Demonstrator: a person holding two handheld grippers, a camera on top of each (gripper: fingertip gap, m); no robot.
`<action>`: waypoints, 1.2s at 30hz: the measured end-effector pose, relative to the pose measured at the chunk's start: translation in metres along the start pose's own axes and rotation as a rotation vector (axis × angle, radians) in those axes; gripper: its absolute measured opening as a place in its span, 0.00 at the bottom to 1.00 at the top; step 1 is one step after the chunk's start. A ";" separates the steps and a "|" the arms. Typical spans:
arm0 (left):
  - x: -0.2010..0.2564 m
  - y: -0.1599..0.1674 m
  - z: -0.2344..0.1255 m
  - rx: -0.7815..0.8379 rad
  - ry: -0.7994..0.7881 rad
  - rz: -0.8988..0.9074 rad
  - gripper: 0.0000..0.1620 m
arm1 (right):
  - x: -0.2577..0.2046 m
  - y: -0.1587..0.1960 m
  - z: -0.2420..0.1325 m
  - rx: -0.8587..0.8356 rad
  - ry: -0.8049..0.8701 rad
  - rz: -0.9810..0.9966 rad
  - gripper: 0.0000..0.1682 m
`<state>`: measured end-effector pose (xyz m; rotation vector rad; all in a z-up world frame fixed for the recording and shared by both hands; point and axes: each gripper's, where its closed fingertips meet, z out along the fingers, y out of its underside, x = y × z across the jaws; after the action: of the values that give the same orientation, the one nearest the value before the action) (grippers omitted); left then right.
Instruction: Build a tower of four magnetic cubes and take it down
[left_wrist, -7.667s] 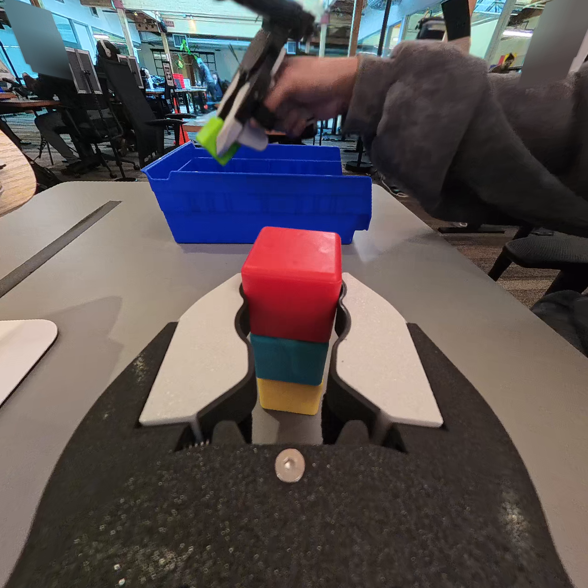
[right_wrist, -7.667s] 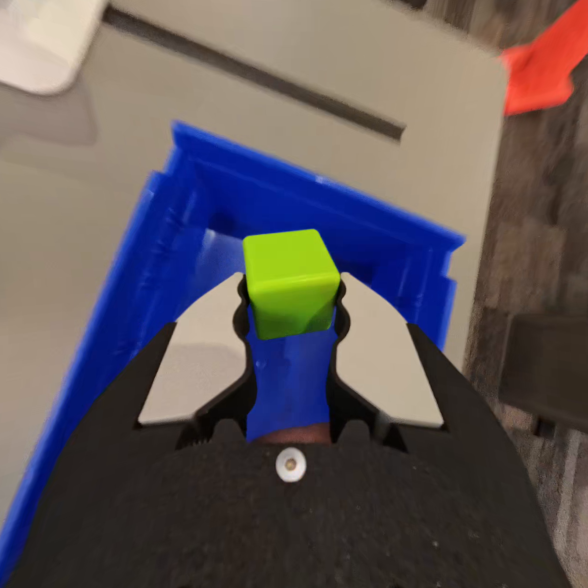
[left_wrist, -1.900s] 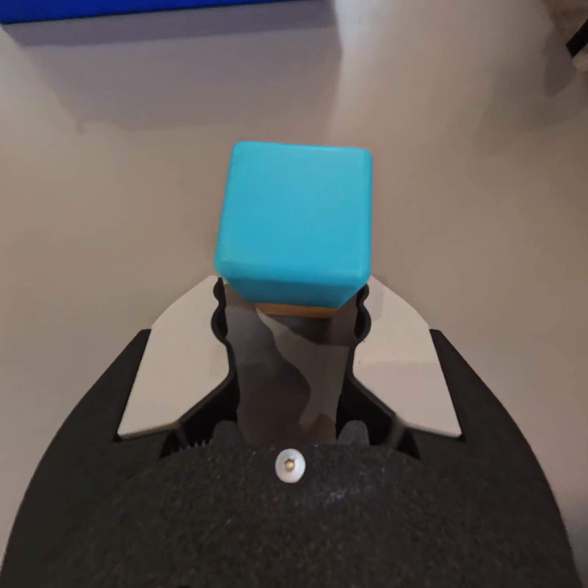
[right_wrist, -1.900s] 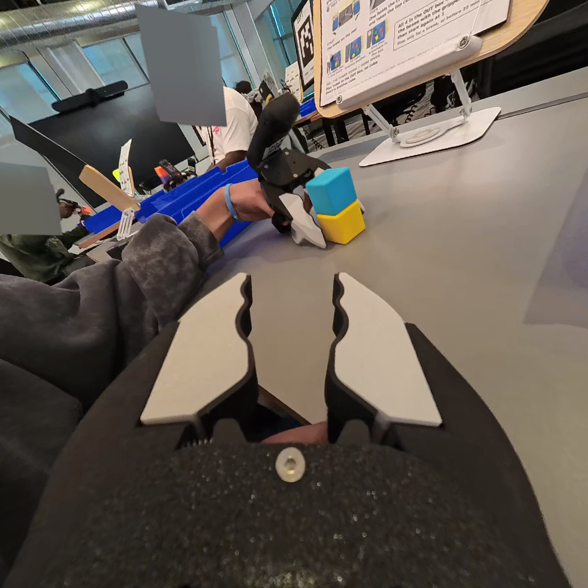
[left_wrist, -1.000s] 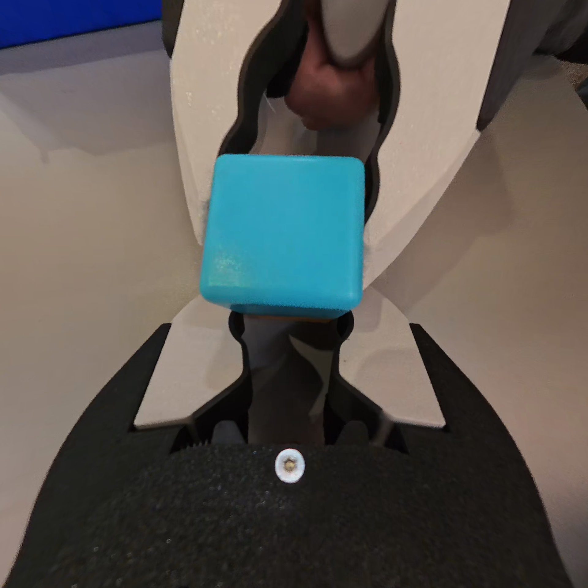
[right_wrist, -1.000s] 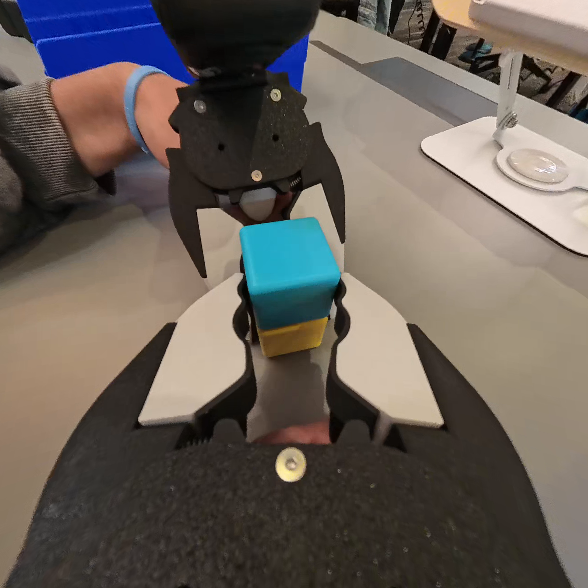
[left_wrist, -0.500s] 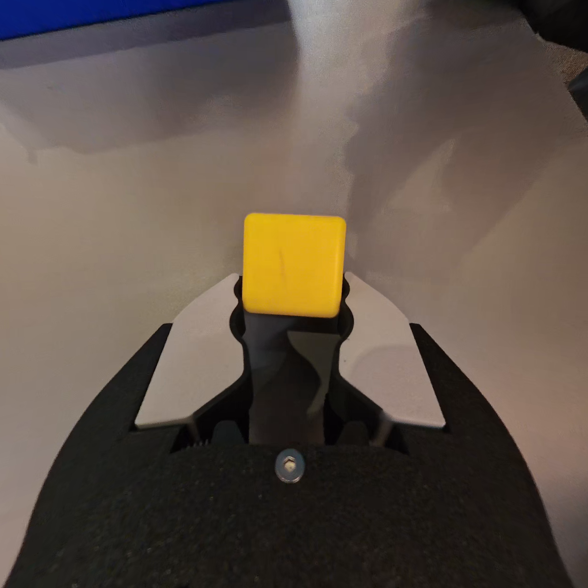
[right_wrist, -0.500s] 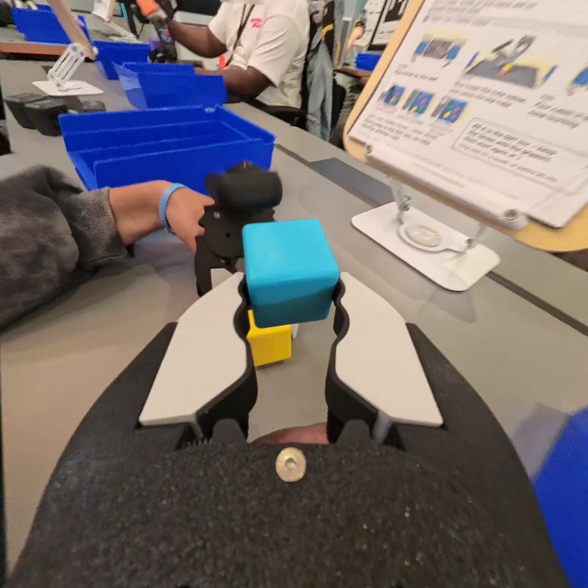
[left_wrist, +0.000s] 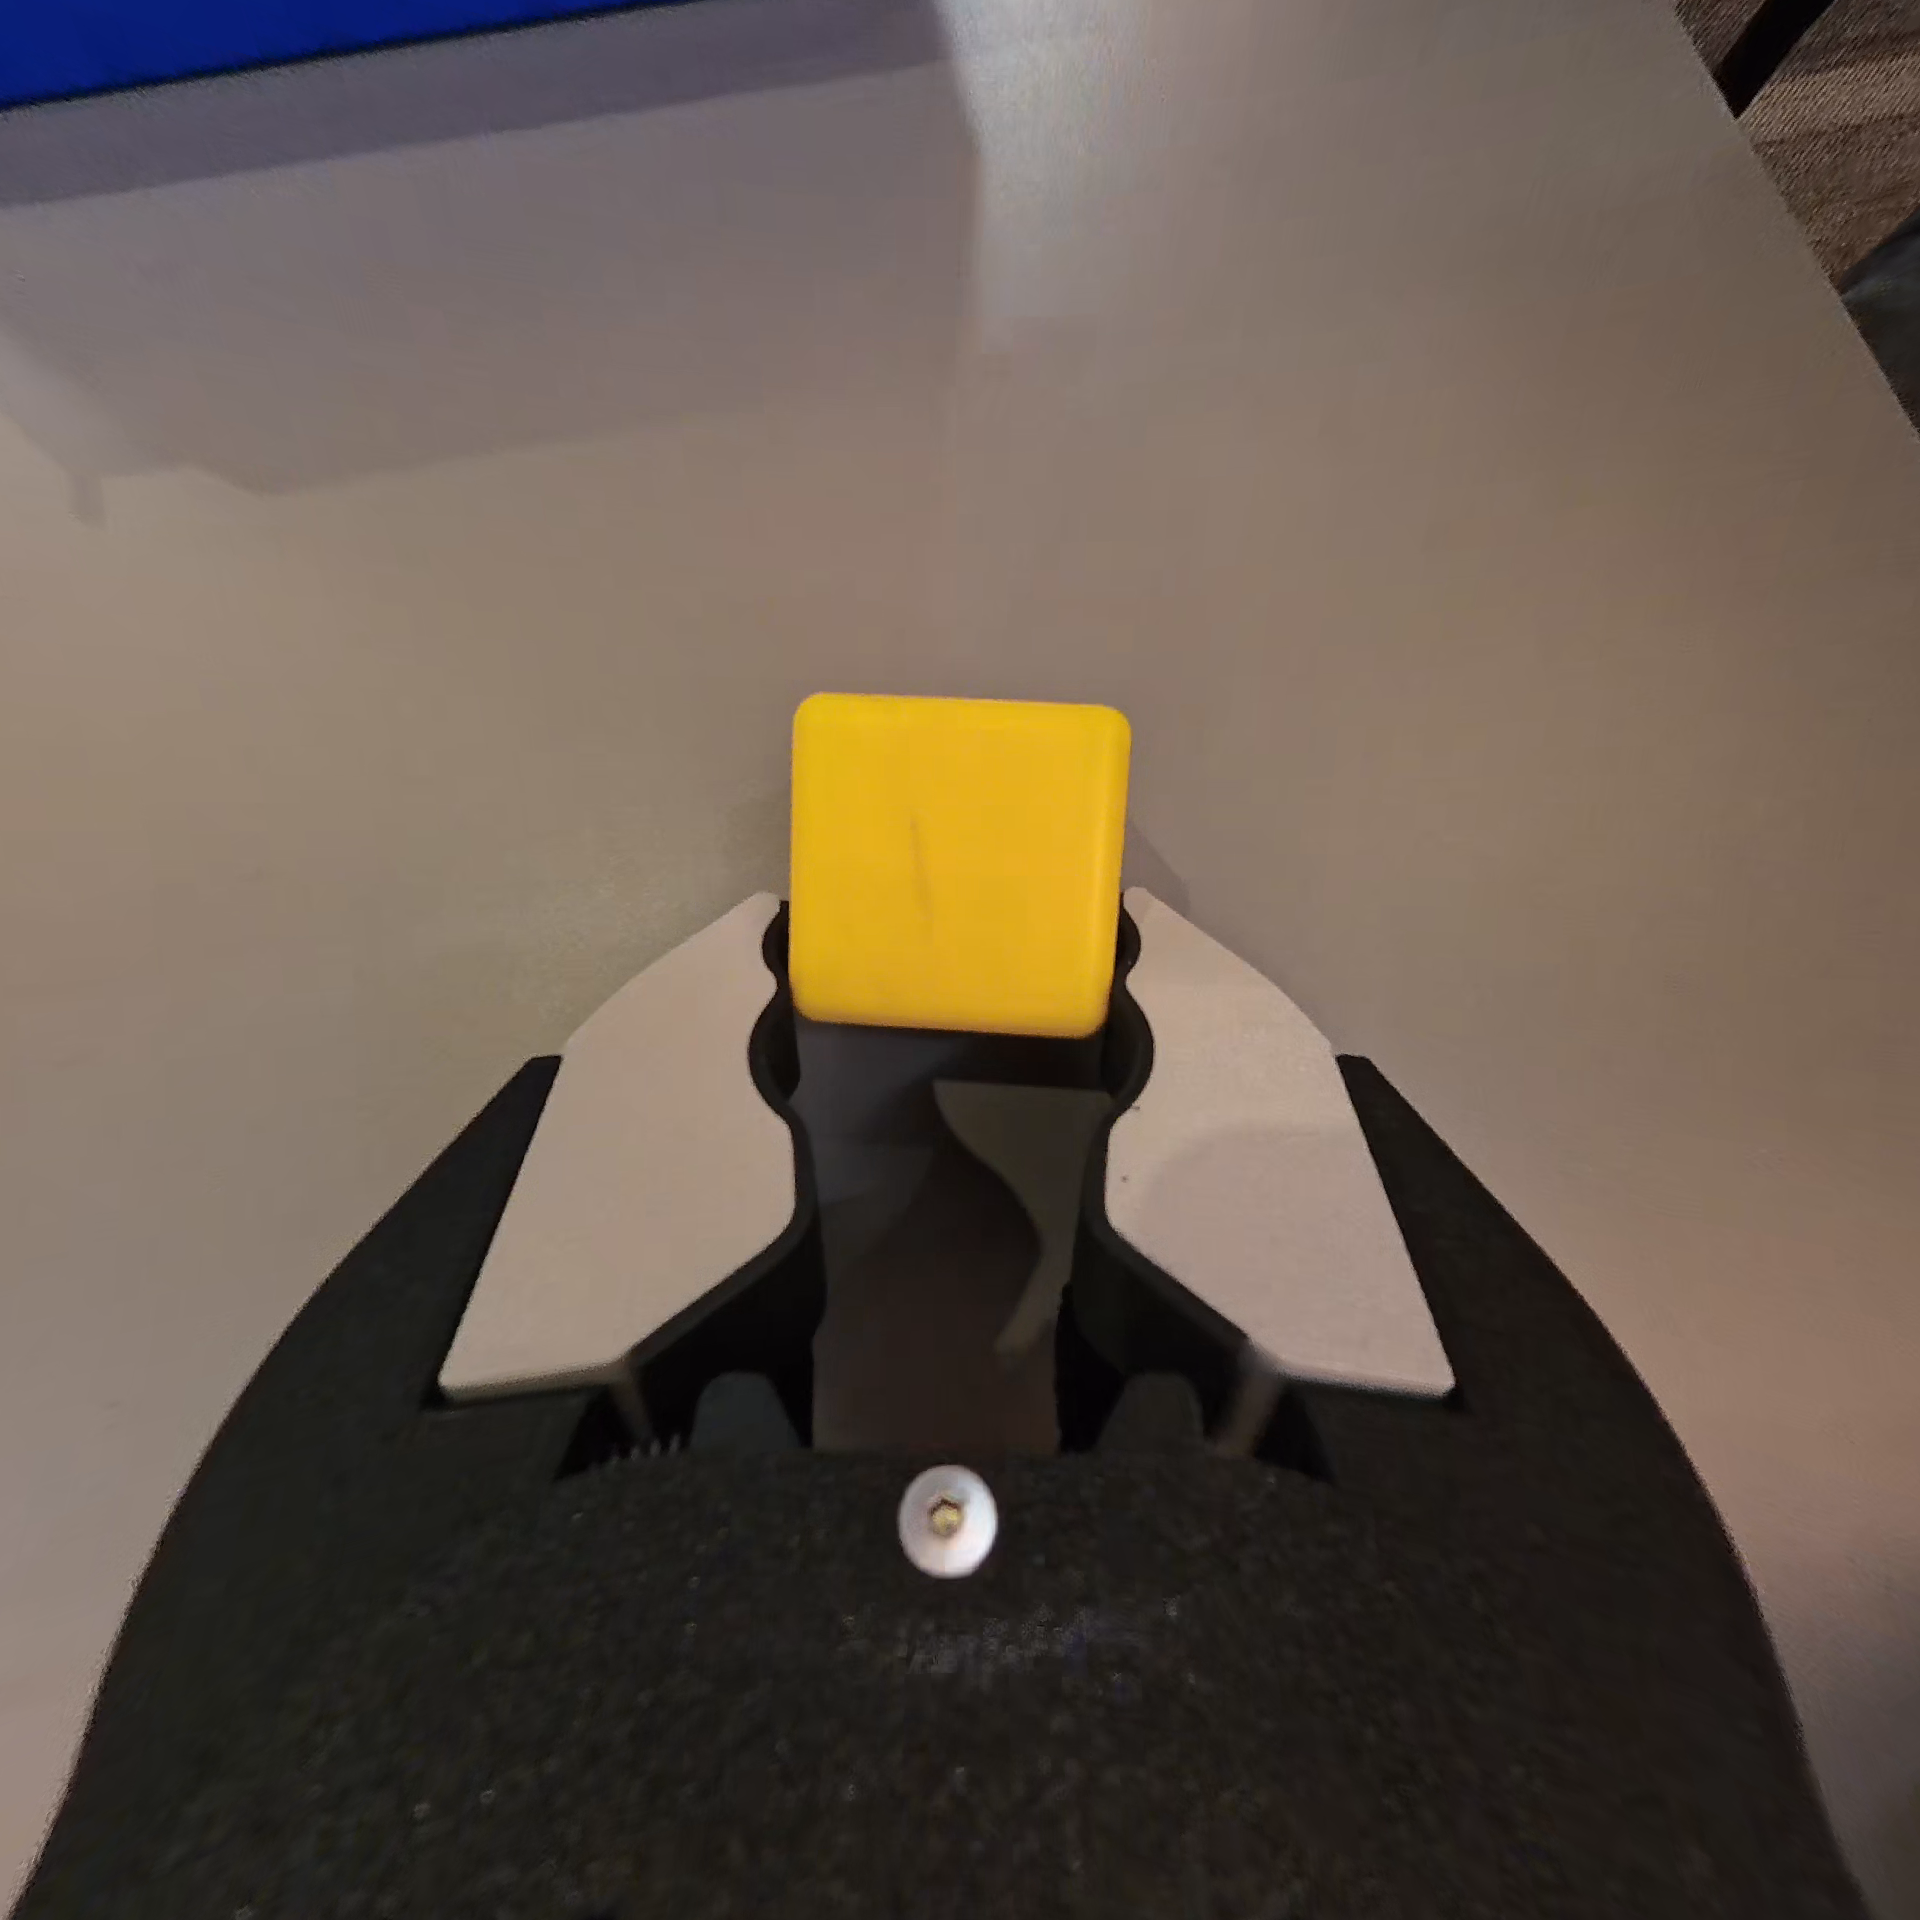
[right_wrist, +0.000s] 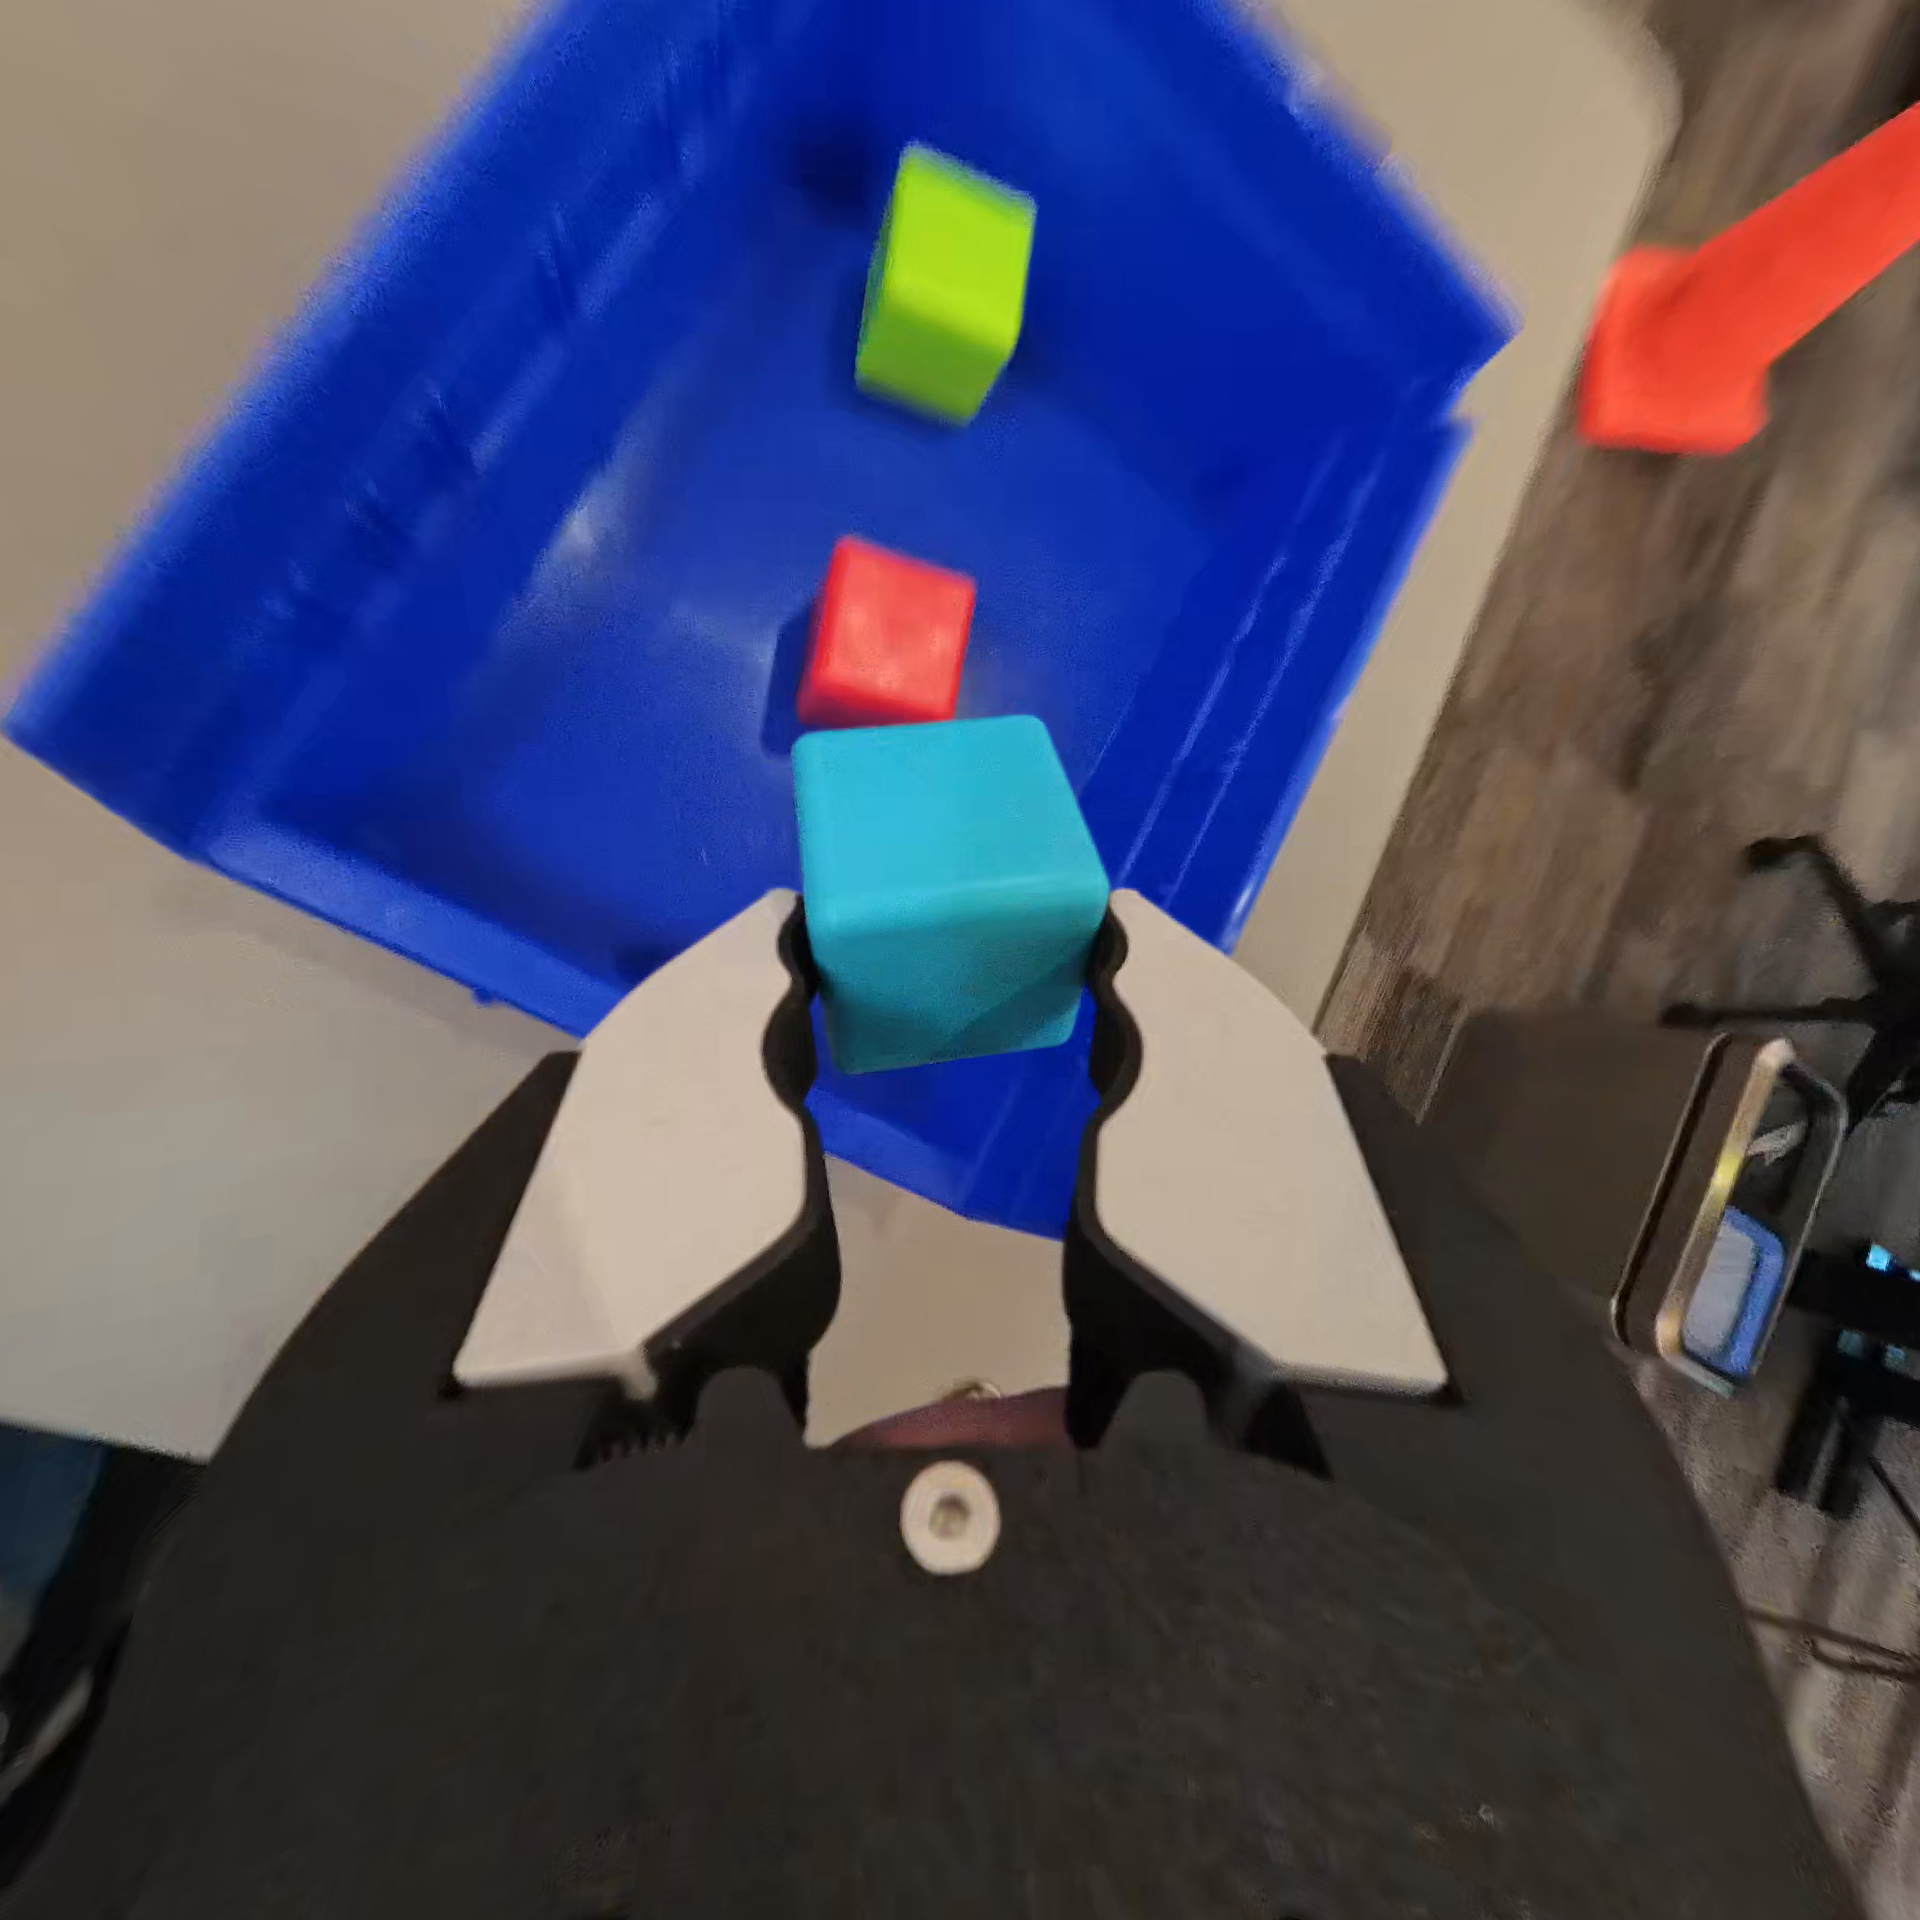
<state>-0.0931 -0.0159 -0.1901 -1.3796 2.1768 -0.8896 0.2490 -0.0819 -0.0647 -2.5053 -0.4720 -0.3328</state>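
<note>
My left gripper (left_wrist: 951, 935) is shut on a yellow cube (left_wrist: 956, 868) that rests on the grey table (left_wrist: 416, 727); I look down on its top face. My right gripper (right_wrist: 951, 935) is shut on a teal cube (right_wrist: 945, 894) and holds it in the air above a blue bin (right_wrist: 416, 540). In the bin lie a red cube (right_wrist: 891, 636) and a lime green cube (right_wrist: 943, 283), apart from each other. The right wrist view is blurred.
A blue bin edge (left_wrist: 208, 42) shows at the top left of the left wrist view. The table's edge (left_wrist: 1818, 291) runs along the right. In the right wrist view an orange object (right_wrist: 1714, 343) and the floor with dark equipment (right_wrist: 1766, 1195) lie beyond the table.
My right gripper closed on the teal cube, pulled it off the yellow cube and carried it over the blue bin. My left gripper stayed shut on the yellow cube on the table.
</note>
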 end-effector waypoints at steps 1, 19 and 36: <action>0.000 0.000 0.000 0.000 0.000 0.000 0.34 | -0.001 0.011 0.012 -0.079 -0.036 -0.029 0.30; -0.004 0.002 -0.001 -0.005 -0.023 -0.028 0.34 | -0.014 0.067 0.088 -0.741 -0.226 -0.310 0.30; -0.003 0.007 -0.005 -0.163 -0.078 -0.090 0.35 | -0.162 0.011 -0.045 0.613 -0.007 0.154 0.26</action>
<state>-0.0993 -0.0097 -0.1914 -1.5726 2.1832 -0.6892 0.1001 -0.1579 -0.0870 -1.9285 -0.3182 -0.0948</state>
